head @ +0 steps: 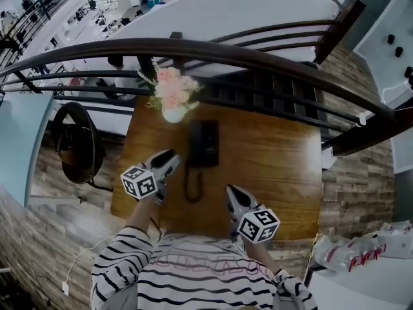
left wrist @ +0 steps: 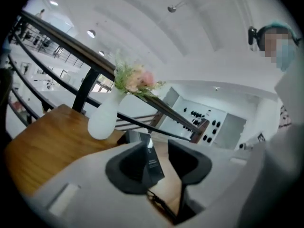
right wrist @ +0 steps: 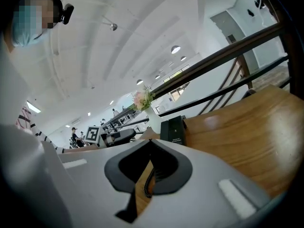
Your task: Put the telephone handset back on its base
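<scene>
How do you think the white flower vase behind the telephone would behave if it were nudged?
The white vase looks smooth, probably ceramic, so likely slippery and breakable. Its round belly narrows to a neck carrying flowers, so a high push might tip it. It stands near the far edge of the table and could fall off.

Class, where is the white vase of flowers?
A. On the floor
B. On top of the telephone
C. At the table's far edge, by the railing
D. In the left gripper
C: the vase stands on the table at its far edge beside the railing, beyond the telephone.
</scene>
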Demonstrator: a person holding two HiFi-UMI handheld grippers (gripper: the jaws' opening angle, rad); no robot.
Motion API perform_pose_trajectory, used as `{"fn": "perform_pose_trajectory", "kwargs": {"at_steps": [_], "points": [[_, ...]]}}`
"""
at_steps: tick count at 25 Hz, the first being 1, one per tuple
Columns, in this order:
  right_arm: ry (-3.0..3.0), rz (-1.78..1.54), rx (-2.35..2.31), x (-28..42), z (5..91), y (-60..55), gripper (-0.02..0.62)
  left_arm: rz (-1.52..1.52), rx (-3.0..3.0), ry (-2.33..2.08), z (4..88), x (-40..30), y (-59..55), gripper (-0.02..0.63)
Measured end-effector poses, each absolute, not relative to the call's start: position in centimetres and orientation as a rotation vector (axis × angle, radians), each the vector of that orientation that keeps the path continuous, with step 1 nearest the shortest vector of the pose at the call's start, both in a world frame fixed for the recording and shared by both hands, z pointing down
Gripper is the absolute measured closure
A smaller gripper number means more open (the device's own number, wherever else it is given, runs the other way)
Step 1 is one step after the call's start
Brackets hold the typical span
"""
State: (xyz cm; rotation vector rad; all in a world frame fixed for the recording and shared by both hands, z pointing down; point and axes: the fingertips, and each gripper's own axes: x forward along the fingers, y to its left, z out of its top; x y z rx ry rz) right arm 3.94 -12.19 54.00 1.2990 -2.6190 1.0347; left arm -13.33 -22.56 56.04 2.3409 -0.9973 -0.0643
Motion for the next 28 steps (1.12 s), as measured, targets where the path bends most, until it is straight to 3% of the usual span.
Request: {"fn": "perform_pose_trajectory", "kwargs": {"at_steps": [7,10,14,17,28], "points": [[-2.676,0.967,1.227,3.3,52.7,-11.5,0.597,-0.049,2.441,-1.049,52.7,-13.0,-17.8,0.463],[-2.683,0.927,1.201,3.1,52.5,-11.0,0.597,-0.018,2.488,-1.094,51.6,-12.6,-15.9,0.525],[-2.703,0.907,1.174,3.3,51.8,-10.3,0.597,0.004,2.519,-1.152,50.5,-11.9,-13.7,0.533],[-2.717,0.881,1.157,3.5,51.4,-9.6,0.597,-0.038,2.522,-1.178,49.5,-11.6,-12.1,0.598],[-2.747,0.839,1.071,4.4,51.6,-7.2,0.597,-0.052,2.488,-1.242,49.6,-9.7,-7.4,0.601]]}}
